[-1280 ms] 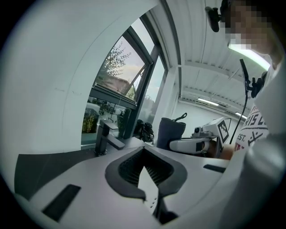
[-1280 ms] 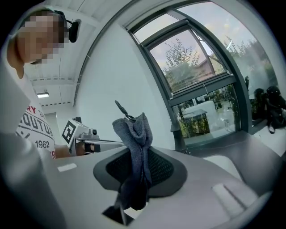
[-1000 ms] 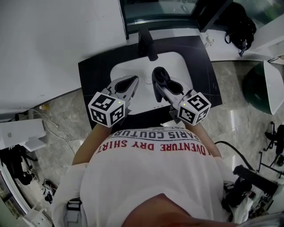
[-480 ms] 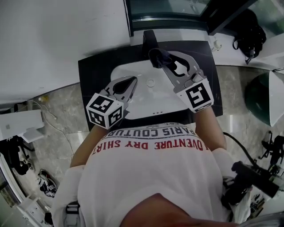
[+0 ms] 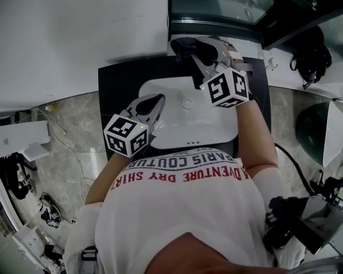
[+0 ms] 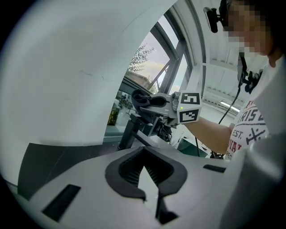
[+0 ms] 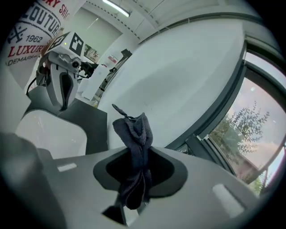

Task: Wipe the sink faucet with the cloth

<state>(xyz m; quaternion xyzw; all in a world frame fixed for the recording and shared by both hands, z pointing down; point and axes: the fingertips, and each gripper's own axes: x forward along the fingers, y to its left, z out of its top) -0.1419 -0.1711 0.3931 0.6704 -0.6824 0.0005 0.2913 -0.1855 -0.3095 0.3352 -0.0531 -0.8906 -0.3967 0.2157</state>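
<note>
My right gripper point(image 5: 194, 53) is shut on a dark blue-grey cloth point(image 5: 184, 46), held at the back of the white basin point(image 5: 214, 131), where the faucet stands. The right gripper view shows the cloth point(image 7: 134, 134) bunched between the jaws and sticking out past the tips. In the left gripper view the cloth point(image 6: 144, 99) sits right at the top of the black faucet point(image 6: 128, 132); I cannot tell whether they touch. My left gripper point(image 5: 159, 98) hangs over the basin's left rim, shut with nothing in it. From the head view the faucet is mostly hidden under the cloth and gripper.
The basin sits in a black counter point(image 5: 120, 88) against a white wall point(image 5: 80, 43), with a window point(image 5: 214, 10) behind the faucet. A drain point(image 5: 187, 104) lies in the basin's middle. Bags and equipment point(image 5: 316, 53) lie on the marble floor to the right.
My right gripper has carried the cloth from low over the basin up and back to the faucet. The left gripper has stayed at the basin's left rim.
</note>
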